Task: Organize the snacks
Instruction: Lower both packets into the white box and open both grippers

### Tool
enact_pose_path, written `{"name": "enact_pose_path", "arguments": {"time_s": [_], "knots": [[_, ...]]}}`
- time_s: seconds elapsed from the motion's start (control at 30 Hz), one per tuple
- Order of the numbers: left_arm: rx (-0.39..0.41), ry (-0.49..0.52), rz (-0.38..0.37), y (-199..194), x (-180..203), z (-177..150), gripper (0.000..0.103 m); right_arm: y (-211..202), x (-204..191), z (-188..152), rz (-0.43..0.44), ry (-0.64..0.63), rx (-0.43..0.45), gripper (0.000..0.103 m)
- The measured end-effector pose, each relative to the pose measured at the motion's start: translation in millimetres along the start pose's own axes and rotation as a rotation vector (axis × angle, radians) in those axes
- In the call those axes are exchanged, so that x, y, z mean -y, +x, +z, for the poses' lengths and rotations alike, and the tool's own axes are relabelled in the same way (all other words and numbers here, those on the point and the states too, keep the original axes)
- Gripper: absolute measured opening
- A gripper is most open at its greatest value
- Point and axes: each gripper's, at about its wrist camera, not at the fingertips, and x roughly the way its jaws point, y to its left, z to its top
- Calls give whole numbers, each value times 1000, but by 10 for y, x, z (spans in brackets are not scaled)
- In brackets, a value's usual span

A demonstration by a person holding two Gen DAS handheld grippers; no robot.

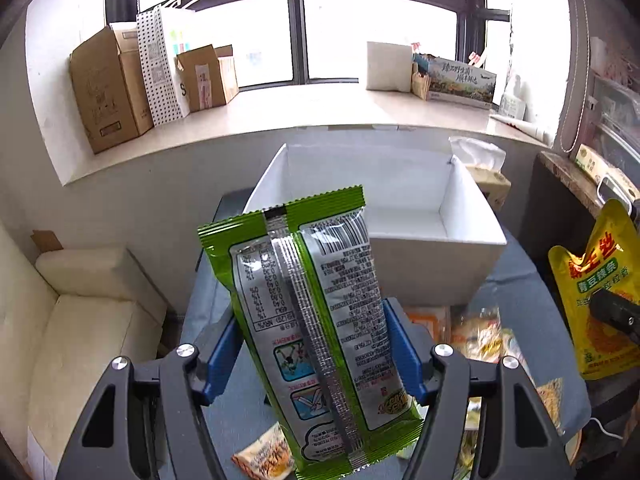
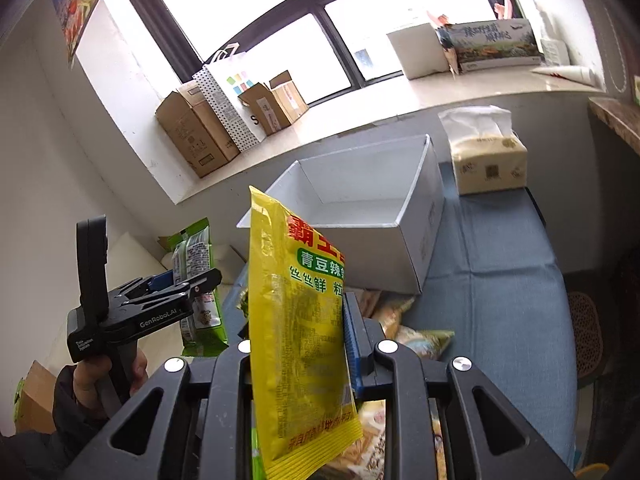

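My left gripper (image 1: pixel 314 344) is shut on a green and silver snack packet (image 1: pixel 308 320), held upright above the blue table, short of the white open box (image 1: pixel 436 216). The packet also shows in the right wrist view (image 2: pixel 196 280), with the left gripper (image 2: pixel 180 284) at the left. My right gripper (image 2: pixel 298 344) is shut on a yellow snack packet (image 2: pixel 296 320), held upright in front of the white box (image 2: pixel 420 216). The yellow packet shows at the right edge of the left wrist view (image 1: pixel 600 296). The box looks empty inside.
Several loose snack packets (image 1: pixel 480 336) lie on the blue tablecloth (image 2: pixel 500 280) below the grippers. A tissue pack (image 2: pixel 486 160) stands right of the box. Cardboard boxes (image 1: pixel 108 88) and bags line the windowsill. A cream sofa (image 1: pixel 80 320) is at the left.
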Motion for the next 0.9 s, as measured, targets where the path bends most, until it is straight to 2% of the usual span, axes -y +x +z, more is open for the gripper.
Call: {"name": "enact_pose_path", "arguments": {"time_s": [0.07, 0.13, 0.2, 0.37, 0.5, 0.57, 0.6, 0.63, 0.67, 0.7, 0.77, 0.8, 0.9], "knots": [[26, 1, -20, 26, -25, 265, 72, 86, -92, 246, -5, -29, 11, 25], [50, -3, -61, 95, -45, 564, 72, 193, -139, 525, 29, -31, 28, 25], [86, 19, -38, 182, -22, 875, 72, 336, -126, 800, 43, 1, 35, 25], [116, 110, -17, 529, 94, 1541, 72, 776, -83, 1324, -11, -4, 47, 25], [71, 60, -36, 914, 91, 1763, 74, 1128, 192, 1532, -32, 105, 6, 25], [18, 39, -42, 1121, 95, 1744, 81, 1264, 345, 1578, -17, 154, -25, 28], [-7, 34, -31, 1211, 94, 1712, 85, 1311, 396, 1596, -15, 170, -34, 34], [-30, 41, -16, 1284, 102, 1683, 97, 1342, 443, 1610, -26, 180, -40, 47], [-34, 49, -15, 1326, 106, 1647, 103, 1346, 493, 1610, -30, 196, -32, 81], [-23, 61, -15, 1338, 113, 1604, 103, 1317, 548, 1607, -16, 225, -11, 103], [-14, 84, 13, 1347, 132, 1538, 103, 1244, 641, 1586, 24, 279, 27, 103], [-11, 86, 4, 1343, 129, 1508, 103, 1223, 666, 1585, 36, 287, 25, 103], [-31, 84, -98, 1345, 135, 1466, 103, 1133, 670, 1579, 15, 272, 36, 103]]}}
